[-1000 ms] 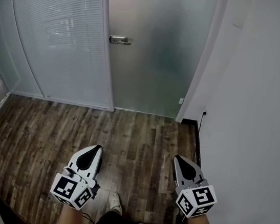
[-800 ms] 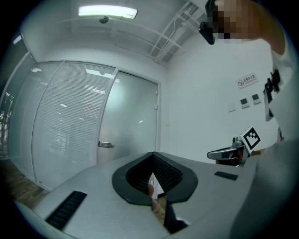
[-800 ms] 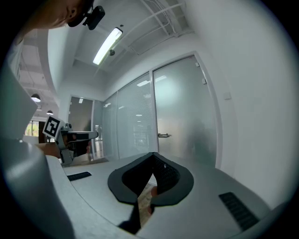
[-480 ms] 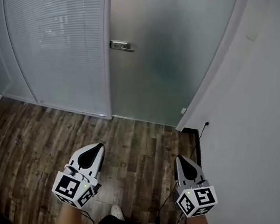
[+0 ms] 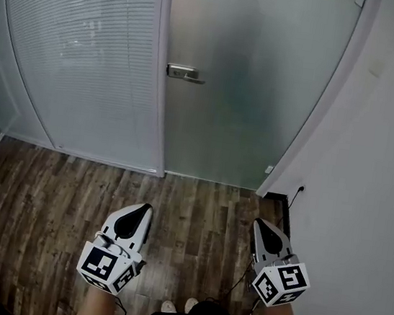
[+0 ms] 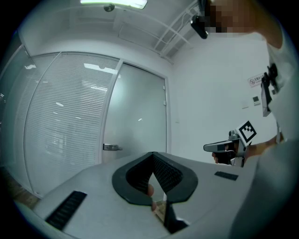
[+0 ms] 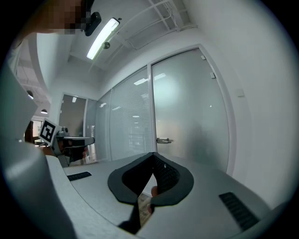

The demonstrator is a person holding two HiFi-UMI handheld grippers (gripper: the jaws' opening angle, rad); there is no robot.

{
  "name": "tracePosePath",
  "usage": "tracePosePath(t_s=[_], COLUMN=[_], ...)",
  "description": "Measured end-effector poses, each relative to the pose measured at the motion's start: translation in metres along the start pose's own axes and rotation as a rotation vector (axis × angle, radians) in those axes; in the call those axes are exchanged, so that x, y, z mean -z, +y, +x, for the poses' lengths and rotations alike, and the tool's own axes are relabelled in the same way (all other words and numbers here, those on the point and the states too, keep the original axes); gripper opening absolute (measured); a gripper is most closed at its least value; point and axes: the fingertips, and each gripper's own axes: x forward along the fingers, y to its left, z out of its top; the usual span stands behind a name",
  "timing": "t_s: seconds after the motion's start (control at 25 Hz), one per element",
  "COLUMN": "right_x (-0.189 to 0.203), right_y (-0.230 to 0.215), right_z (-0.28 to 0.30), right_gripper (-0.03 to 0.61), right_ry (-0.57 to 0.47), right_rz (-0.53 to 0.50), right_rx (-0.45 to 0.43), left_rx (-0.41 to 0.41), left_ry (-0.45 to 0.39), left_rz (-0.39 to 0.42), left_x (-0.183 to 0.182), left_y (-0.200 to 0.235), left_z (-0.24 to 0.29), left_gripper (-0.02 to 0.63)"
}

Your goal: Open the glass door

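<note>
1. Now nearer than a second ago: the glass door (image 5: pixel 250 88) fills more of the head view, and its handle (image 5: pixel 185 73) sits lower and further right in it. The door is shut in its frame.
2. Left gripper (image 5: pixel 144 208): jaws together, nothing between them, aimed level at the door.
3. Handle: ahead of and above both grippers, well apart, nearer the left one's line. Long axis horizontal; the lever points right from the door's left edge.
4. Right gripper (image 5: pixel 261 222): jaws together, empty, near the white wall (image 5: pixel 383 179) on its right.
</note>
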Motion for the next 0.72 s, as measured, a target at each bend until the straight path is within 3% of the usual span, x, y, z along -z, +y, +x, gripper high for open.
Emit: tracePosePath(t_s=[0.28, 0.72], right_x=[-0.003, -0.023], right_y=[-0.038, -0.140], right_z=[0.060, 0.181], right_gripper=[0.002, 0.002], right_ry=[-0.003, -0.026], right_rz=[0.001, -0.008], right_rx=[-0.009, -0.090], left_rx=[-0.008, -0.086], left_ry=[0.009, -0.003], left_rz=[-0.011, -0.012], left_x=[0.007, 0.005], left_y=[0.026, 0.051], left_z=[0.062, 0.198], left_gripper=[-0.002, -0.002])
